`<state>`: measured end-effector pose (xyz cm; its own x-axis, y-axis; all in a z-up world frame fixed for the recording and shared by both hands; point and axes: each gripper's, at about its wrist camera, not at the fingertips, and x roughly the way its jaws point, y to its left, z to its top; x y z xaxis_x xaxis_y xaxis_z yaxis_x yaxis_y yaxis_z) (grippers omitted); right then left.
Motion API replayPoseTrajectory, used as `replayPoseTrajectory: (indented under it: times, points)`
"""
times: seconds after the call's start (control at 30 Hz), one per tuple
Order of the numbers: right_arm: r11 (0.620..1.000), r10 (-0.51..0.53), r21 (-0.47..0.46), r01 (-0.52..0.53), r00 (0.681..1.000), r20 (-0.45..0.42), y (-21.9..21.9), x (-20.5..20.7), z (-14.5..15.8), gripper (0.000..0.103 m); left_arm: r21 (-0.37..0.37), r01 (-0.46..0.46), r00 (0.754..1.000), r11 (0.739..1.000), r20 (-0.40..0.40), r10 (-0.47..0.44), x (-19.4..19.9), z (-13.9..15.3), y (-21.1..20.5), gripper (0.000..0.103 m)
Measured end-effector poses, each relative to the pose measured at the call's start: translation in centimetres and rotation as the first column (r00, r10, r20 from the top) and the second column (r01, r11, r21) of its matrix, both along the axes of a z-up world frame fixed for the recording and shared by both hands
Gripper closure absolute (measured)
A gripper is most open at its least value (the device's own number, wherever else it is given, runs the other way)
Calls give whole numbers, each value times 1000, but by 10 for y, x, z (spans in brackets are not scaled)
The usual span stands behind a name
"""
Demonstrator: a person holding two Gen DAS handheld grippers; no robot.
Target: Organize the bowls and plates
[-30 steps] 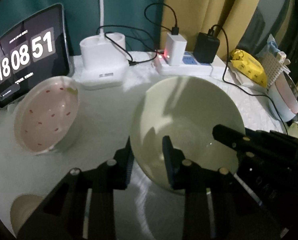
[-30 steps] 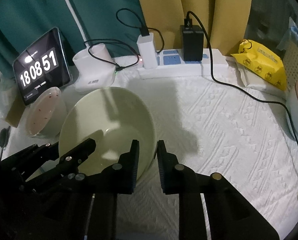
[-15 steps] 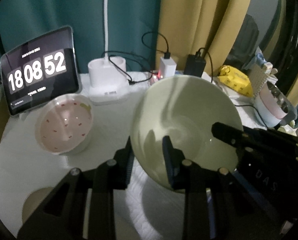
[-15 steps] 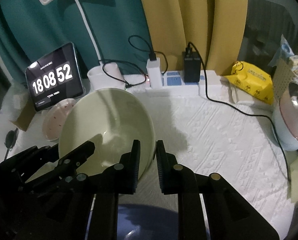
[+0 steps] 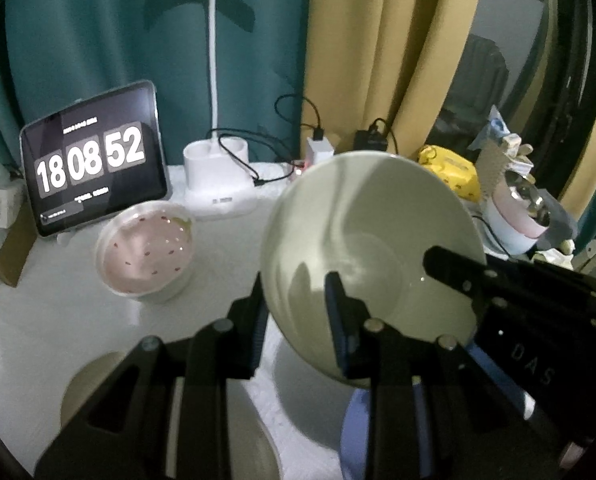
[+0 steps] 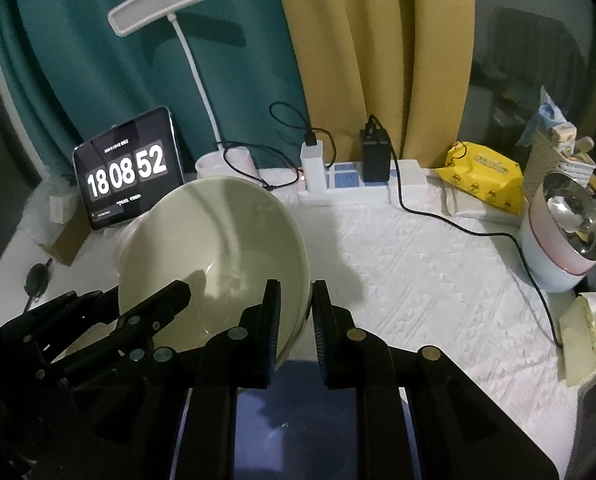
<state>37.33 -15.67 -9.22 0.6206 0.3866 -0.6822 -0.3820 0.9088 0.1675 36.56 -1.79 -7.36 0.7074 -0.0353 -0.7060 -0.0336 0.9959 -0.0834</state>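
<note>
Together we hold the pale green bowl (image 5: pixel 370 248) above the counter (image 6: pixel 418 248), left gripper (image 5: pixel 298 312) and right gripper (image 6: pixel 295 320) each pinching its rim.

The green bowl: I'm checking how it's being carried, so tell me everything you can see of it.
The green bowl is pale green, glossy, ceramic-looking, plain and empty, with a wide flaring wall and a small flat base. It is tilted, opening toward the cameras, held above the white tablecloth. The left gripper pinches its rim on one side, one finger inside and one outside; the right gripper clamps the opposite rim likewise. A blue plate lies below it.
</note>
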Motion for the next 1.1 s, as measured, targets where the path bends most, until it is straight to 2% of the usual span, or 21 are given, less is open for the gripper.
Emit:
replayPoseTrajectory:
  times: [0.47,1.1]
  points:
    - [999,-22,28,21,999,31,-23,-37,13,86,5,25,999,1000,26,-25,-37,15,-21,75]
    - [997,-76,34,75,996,41,-60,-90,8,86,11,86,996,996,7,-86,-85,6,-54,75]
